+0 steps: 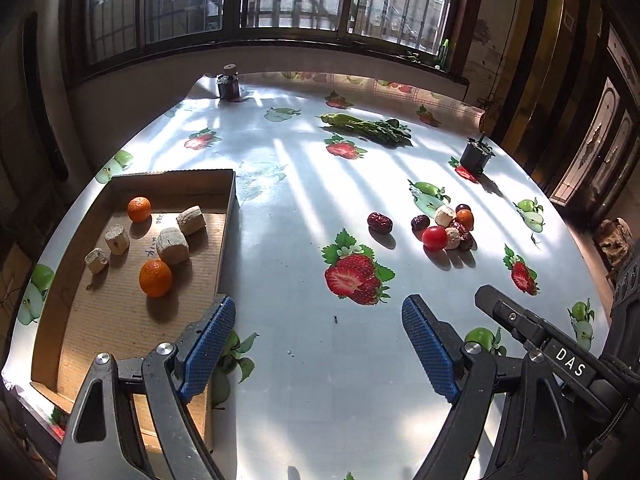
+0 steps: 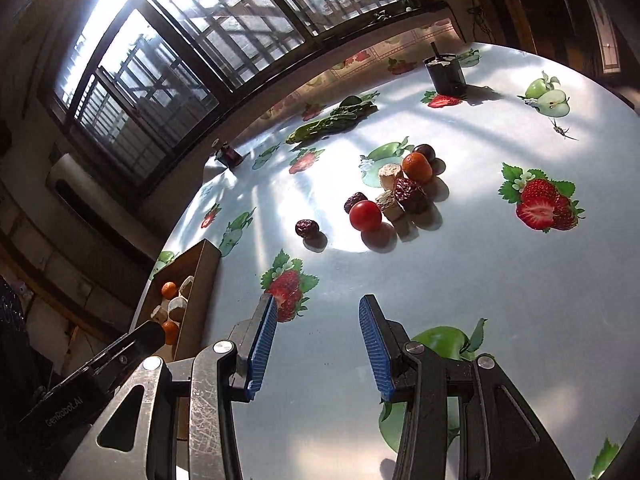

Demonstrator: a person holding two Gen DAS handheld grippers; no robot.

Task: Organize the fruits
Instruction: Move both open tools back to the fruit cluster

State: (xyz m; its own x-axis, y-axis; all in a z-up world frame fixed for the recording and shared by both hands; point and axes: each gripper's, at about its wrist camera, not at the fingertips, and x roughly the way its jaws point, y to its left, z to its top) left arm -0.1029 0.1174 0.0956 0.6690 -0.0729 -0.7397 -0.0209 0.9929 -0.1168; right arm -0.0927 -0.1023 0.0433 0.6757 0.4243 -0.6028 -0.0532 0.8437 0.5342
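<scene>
Cardboard makes the box [image 1: 120, 312], which sits at the left edge of the table [image 1: 304, 264]. Inside the box lie 2 oranges [image 1: 155, 278] and 4 pale chunks [image 1: 172, 245]. One orange is near the far wall of the box, and the other is nearer, just beside the biggest chunk.

Well to the right of the box is a small pile [image 1: 450, 226] of fruit on the table. It has a red tomato [image 1: 435, 237], a little orange fruit [image 1: 465, 219], some dark wrinkly dates and 2 pale chunks, all touching or just beside each other. 1 date [image 1: 380, 222] lies alone, between the pile and the box but much closer to the pile.

Far behind the pile, a bunch of greens [image 1: 366, 125] lies near the window. A black cup [image 1: 475, 156] stands to the right of the greens. A small dark jar [image 1: 228, 85] stands at the far edge, behind the box.

The left claw [image 1: 318, 342] hangs above the table, just right of the box's near corner. Its blue pads are wide apart, with nothing between them.

The right claw [image 2: 318, 346] hangs above the table too, further right of the box and on the near side of the pile. Its blue pads are closer together, but there is a gap and nothing is in it.
</scene>
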